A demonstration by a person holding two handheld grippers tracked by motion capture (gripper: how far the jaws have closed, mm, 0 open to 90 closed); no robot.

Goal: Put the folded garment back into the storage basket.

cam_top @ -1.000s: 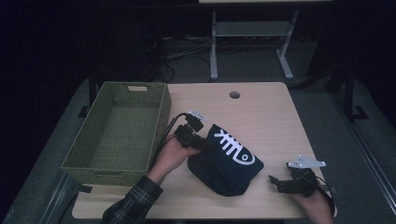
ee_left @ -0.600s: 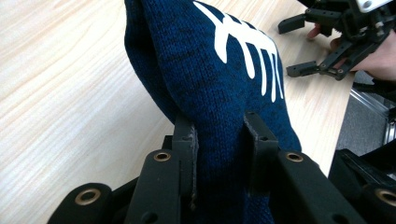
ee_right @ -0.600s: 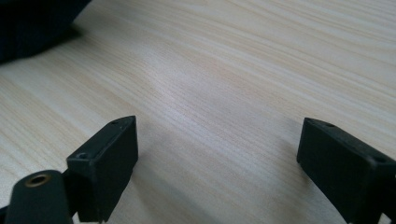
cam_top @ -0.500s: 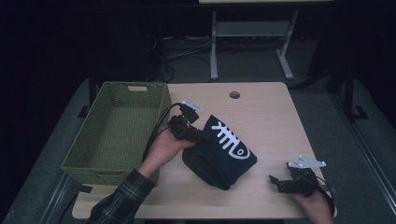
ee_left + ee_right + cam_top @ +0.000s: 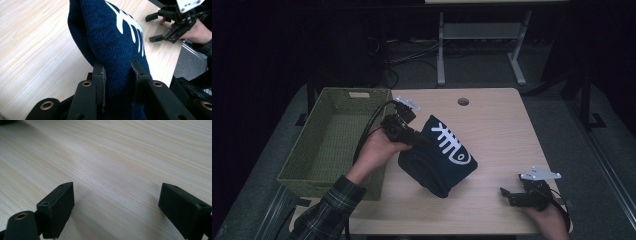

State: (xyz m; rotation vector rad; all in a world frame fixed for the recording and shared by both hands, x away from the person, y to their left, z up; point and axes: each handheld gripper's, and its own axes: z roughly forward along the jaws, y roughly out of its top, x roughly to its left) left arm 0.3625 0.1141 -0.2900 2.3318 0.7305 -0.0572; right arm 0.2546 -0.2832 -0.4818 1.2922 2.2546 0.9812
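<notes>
A folded dark blue knit garment [image 5: 439, 157] with a white fishbone design hangs above the middle of the table, its lower end near the wood. My left gripper [image 5: 414, 137] is shut on its upper left edge. In the left gripper view both pads [image 5: 100, 75] press into the blue knit [image 5: 112, 42]. My right gripper [image 5: 508, 196] rests low at the table's front right corner, jaws wide apart over bare wood [image 5: 117, 165], nothing between them. That gripper [image 5: 153, 27] also appears far off in the left gripper view.
A green woven basket [image 5: 329, 142] stands along the left side of the table, beside my left hand. A round cable hole [image 5: 463, 101] sits near the table's far edge. A white desk frame [image 5: 477, 35] stands on the floor behind.
My left gripper has lifted the blue garment up and a little toward the basket, so it hangs higher and more upright. The right gripper has stayed put.
</notes>
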